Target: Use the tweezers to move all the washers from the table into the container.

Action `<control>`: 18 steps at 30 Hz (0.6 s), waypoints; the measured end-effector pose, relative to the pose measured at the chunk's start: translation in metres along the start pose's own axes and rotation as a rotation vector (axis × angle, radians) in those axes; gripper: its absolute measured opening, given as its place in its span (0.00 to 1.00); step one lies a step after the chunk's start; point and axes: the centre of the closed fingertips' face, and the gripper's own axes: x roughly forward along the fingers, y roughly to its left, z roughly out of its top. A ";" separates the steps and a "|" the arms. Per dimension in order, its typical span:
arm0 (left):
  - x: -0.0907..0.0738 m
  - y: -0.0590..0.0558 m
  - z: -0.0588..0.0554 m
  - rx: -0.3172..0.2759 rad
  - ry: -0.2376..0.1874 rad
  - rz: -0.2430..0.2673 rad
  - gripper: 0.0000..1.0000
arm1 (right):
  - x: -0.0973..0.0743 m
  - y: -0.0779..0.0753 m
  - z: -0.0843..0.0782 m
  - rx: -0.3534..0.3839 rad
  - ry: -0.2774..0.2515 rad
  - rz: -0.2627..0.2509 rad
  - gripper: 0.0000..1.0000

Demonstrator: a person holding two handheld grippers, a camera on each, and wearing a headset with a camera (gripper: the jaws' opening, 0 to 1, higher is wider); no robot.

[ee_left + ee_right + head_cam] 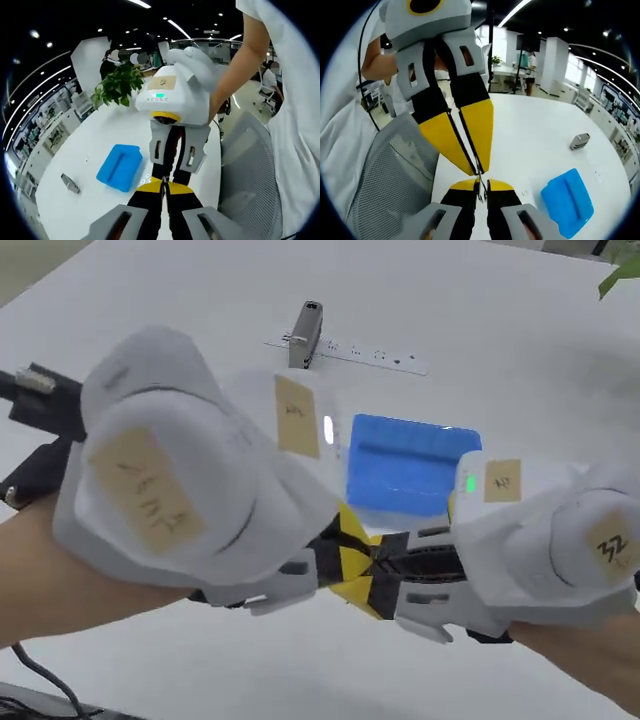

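Left gripper [163, 182] and right gripper [480, 184] meet tip to tip, each pinched closed on the thin tweezers [470, 150], which lie lengthwise along both. The blue container [410, 465] sits at 12 o'clock. The right gripper reads "KENSE".

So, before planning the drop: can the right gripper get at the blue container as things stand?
Probably yes, though not at once: the right gripper sits tip to tip with the left gripper. The blue container lies just beyond them, nothing blocking the way.

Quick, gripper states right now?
Left gripper: shut on tweezers.
Right gripper: shut, tips at the tweezers; grip unclear.
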 end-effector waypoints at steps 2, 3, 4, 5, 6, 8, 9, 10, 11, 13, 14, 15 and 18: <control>0.000 0.005 -0.005 -0.044 -0.014 0.054 0.00 | 0.003 -0.002 -0.001 0.013 0.000 0.006 0.03; -0.002 0.011 -0.008 -0.074 -0.025 0.114 0.03 | 0.004 -0.004 -0.002 0.019 -0.001 0.005 0.02; -0.003 0.013 -0.010 -0.100 -0.039 0.143 0.13 | 0.005 -0.008 -0.003 0.025 -0.002 0.002 0.02; -0.005 0.014 -0.013 -0.139 -0.042 0.161 0.17 | 0.006 -0.011 -0.004 0.032 -0.002 -0.004 0.02; -0.009 0.018 -0.019 -0.192 -0.047 0.207 0.17 | 0.008 -0.018 -0.005 0.043 -0.006 -0.019 0.02; -0.017 0.024 -0.032 -0.262 -0.075 0.307 0.23 | 0.010 -0.033 -0.004 0.074 -0.027 -0.067 0.02; -0.019 0.023 -0.041 -0.298 -0.062 0.334 0.30 | 0.011 -0.040 -0.004 0.088 -0.038 -0.090 0.02; -0.022 0.021 -0.055 -0.337 -0.042 0.366 0.35 | 0.013 -0.048 -0.007 0.110 -0.033 -0.113 0.02; -0.024 0.020 -0.064 -0.359 -0.035 0.389 0.40 | 0.014 -0.052 -0.007 0.110 -0.037 -0.117 0.02; -0.028 0.016 -0.084 -0.418 -0.011 0.421 0.52 | 0.018 -0.062 -0.008 0.122 -0.046 -0.138 0.02; -0.030 0.014 -0.090 -0.444 -0.007 0.432 0.55 | 0.019 -0.066 -0.009 0.127 -0.050 -0.148 0.02; -0.033 0.014 -0.095 -0.467 -0.015 0.451 0.57 | 0.020 -0.072 -0.008 0.139 -0.063 -0.167 0.02; -0.040 0.015 -0.103 -0.511 -0.030 0.494 0.66 | 0.022 -0.085 -0.006 0.182 -0.094 -0.192 0.02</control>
